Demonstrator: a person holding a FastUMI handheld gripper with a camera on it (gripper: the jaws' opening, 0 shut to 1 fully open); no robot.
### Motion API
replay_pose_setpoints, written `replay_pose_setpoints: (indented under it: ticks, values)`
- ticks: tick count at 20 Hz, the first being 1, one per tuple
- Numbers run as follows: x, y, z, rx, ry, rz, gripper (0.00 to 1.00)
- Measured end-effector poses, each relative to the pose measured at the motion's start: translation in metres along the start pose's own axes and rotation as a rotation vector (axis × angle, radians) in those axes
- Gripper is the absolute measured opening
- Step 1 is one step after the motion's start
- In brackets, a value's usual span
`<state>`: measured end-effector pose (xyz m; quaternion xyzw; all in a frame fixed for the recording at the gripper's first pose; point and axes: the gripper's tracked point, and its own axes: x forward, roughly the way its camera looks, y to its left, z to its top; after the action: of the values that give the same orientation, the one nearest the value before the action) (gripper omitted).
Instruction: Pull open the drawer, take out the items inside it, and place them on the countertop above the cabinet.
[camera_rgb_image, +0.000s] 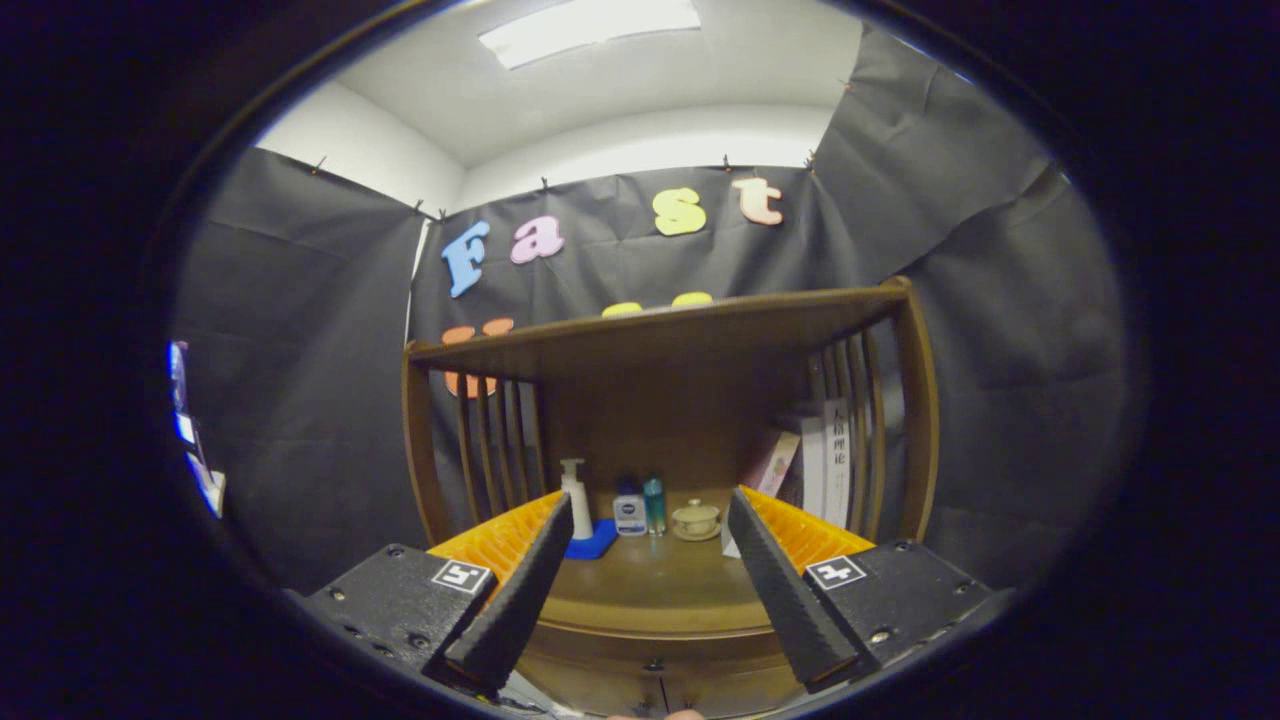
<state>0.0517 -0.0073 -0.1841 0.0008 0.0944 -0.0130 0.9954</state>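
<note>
A brown wooden cabinet stands ahead, with a countertop under a roofed shelf with slatted sides. My gripper is open, its fingers spread wide in front of the countertop with nothing between them. Below the countertop's curved front edge, low between the fingers, I see the top of the drawer front with small knobs; it looks closed. What lies inside the drawer is hidden.
At the back of the countertop stand a white pump bottle on a blue pad, a small white bottle, a teal bottle and a lidded cup on a saucer. Books lean at the right.
</note>
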Motion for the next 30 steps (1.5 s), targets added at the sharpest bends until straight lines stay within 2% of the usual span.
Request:
replay_pose_setpoints:
  ticks: [6, 12, 16, 23, 27, 30]
  values:
    - [0.028, 0.000, -0.096, -0.017, 0.123, -0.021, 0.99]
    - [0.042, 0.000, -0.162, 0.009, 0.223, -0.028, 0.98]
    - [0.046, -0.009, -0.207, 0.018, 0.282, -0.061, 0.95]
    - [0.065, -0.019, -0.270, -0.033, 0.393, -0.058, 0.90]
    - [0.067, -0.018, -0.290, -0.042, 0.435, -0.065, 0.82]
    - [0.071, -0.022, -0.298, -0.063, 0.449, -0.079, 0.70]
